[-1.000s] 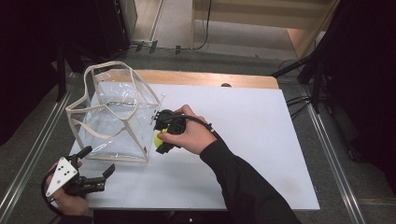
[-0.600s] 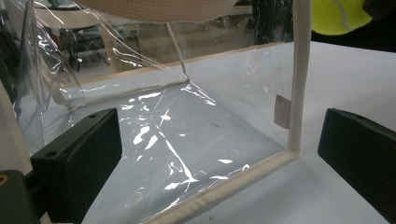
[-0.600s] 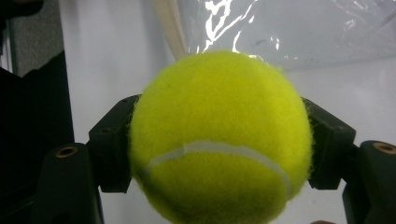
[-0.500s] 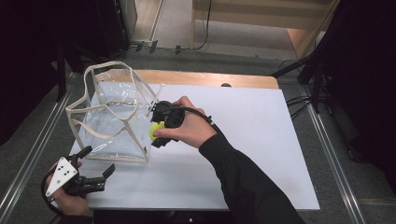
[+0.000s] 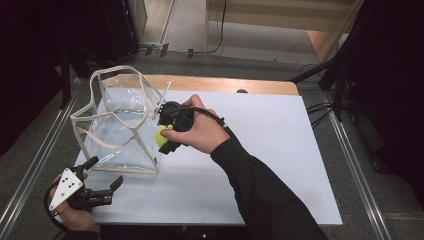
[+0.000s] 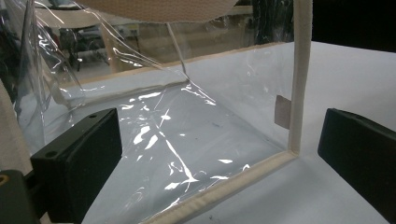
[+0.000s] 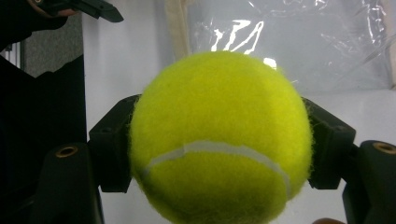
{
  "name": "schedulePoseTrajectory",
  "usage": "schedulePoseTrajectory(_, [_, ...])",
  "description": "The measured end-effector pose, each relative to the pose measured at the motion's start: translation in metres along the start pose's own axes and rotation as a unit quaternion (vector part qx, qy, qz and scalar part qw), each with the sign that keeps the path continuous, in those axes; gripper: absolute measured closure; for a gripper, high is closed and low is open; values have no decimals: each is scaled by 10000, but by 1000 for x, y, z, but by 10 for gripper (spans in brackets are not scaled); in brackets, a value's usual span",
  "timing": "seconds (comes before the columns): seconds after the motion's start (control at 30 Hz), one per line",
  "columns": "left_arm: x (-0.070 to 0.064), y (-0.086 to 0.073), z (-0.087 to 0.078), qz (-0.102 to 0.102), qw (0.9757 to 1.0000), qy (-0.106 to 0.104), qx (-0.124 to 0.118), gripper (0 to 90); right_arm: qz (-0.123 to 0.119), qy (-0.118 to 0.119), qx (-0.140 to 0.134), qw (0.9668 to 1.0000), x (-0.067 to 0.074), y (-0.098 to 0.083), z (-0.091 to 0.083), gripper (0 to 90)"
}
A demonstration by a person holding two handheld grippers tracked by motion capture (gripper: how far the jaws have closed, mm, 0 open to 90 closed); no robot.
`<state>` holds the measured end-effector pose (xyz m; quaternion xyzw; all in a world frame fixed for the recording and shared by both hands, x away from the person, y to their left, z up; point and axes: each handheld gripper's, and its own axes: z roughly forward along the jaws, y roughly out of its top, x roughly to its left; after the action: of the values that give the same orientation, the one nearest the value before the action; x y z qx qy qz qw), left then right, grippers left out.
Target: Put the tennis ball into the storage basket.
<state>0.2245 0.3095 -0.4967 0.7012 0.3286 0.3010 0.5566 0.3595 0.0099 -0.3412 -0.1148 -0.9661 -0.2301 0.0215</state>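
Observation:
A yellow tennis ball (image 7: 219,140) sits clamped between the black jaws of my right gripper (image 5: 165,137), which is shut on it. The ball (image 5: 162,135) hangs just off the right side of a clear plastic bag (image 5: 120,125) with beige trim and handles, standing on the white table (image 5: 260,145). At the table's front left corner, my left gripper (image 5: 102,180) stands open with nothing between its jaws. In the left gripper view the bag's lower corner (image 6: 285,154) lies between and beyond the two spread jaws.
A wooden strip (image 5: 225,86) runs along the far edge of the table. Metal rails (image 5: 30,170) flank the table on both sides. Cables (image 5: 320,107) lie on the floor at the right.
My right hand has lifted the tennis ball beside the bag's right wall. The left gripper has stayed where it was.

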Motion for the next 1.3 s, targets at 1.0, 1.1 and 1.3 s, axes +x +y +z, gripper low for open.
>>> schedulePoseTrajectory(1.0, [1,0,0,1,10000,-15,-1,3,-438,-187,-73,9988,-1,32,-36,244])
schedulePoseTrajectory(1.1, [0,0,0,-4,10000,-19,-8,3,-433,-206,-67,9988,0,35,-40,244])
schedulePoseTrajectory(1.3, [1,0,1,-1,10000,-27,-9,3,-516,-247,-123,9983,1,43,-48,244])
